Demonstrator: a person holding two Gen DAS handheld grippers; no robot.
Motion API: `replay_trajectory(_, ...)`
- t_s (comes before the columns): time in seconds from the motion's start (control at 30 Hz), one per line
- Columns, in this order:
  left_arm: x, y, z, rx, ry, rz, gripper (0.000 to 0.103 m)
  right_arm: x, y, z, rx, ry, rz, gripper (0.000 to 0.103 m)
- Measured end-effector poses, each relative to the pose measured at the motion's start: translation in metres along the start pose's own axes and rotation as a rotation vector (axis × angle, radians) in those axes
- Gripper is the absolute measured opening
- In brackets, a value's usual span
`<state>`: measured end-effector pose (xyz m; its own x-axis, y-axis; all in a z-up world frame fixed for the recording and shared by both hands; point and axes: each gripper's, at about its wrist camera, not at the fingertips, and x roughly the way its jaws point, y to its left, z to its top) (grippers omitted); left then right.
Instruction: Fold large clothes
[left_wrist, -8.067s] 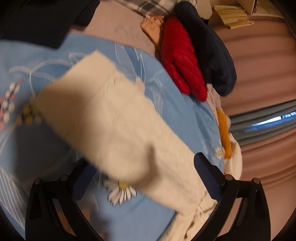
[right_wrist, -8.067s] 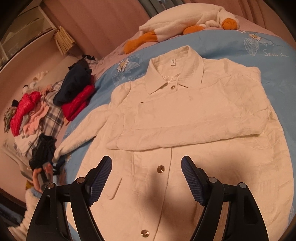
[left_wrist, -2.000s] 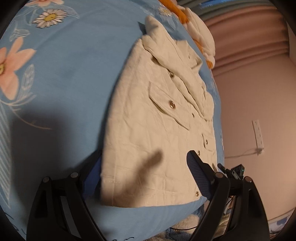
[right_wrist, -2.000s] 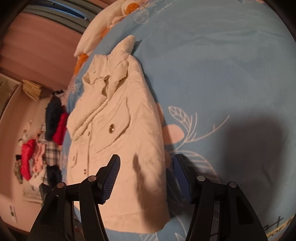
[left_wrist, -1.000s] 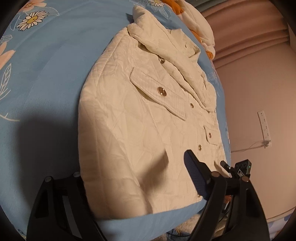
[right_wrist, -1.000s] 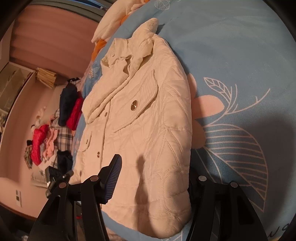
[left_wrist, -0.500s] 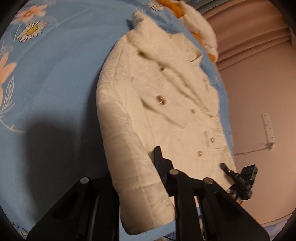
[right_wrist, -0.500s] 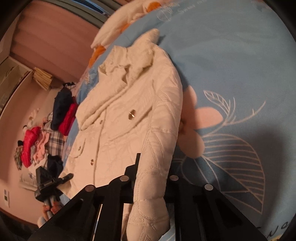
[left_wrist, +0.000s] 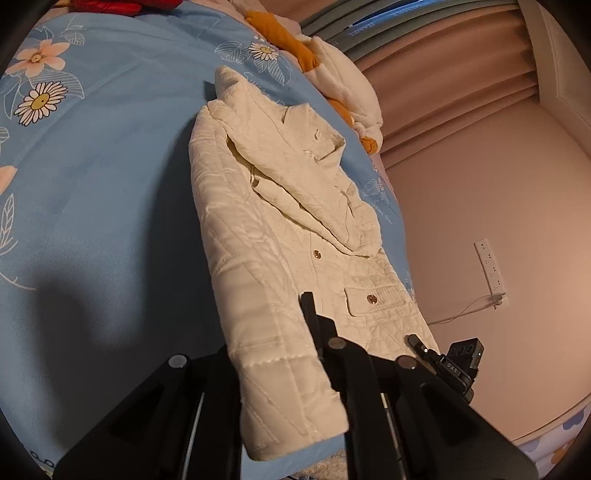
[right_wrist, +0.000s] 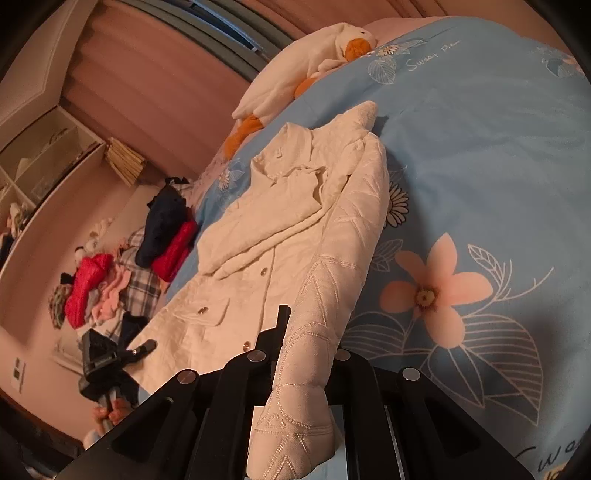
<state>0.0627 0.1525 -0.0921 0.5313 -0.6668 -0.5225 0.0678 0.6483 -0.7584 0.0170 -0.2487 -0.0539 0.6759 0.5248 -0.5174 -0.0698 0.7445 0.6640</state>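
A cream quilted jacket with gold buttons lies on the blue floral bedspread, its sleeves folded across the front. My left gripper is shut on the jacket's bottom hem corner and lifts that edge. In the right wrist view the same jacket shows, and my right gripper is shut on its other bottom hem corner, which drapes over the fingers. The collar end rests on the bed, far from both grippers.
A white and orange plush duck lies at the head of the bed. Red and navy clothes are piled at the bed's side, with more on the floor. A wall socket is on the pink wall. The other gripper shows low right.
Both grippers have closed on the jacket's bottom hem corners and raised them off the bed. The front flap and chest pocket have folded under, and the view has tipped toward the collar.
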Motion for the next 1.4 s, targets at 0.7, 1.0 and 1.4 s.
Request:
replay_trajectory(0.7,-0.029,-0.028,-0.012,0.079,-0.007,-0.048,0.007,-0.027,0.017,0.002,-0.041,-0.031,0.064,0.008)
replay_trajectory(1.0,-0.041,-0.038,-0.016,0.09,-0.001,-0.049,0.007,-0.043,0.023,-0.001,-0.073,-0.037,0.079,0.008)
replay_trajectory(1.4,-0.064,-0.058,-0.024,0.159,-0.008,-0.067,0.007,-0.07,0.037,-0.006,-0.155,-0.058,0.107,0.008)
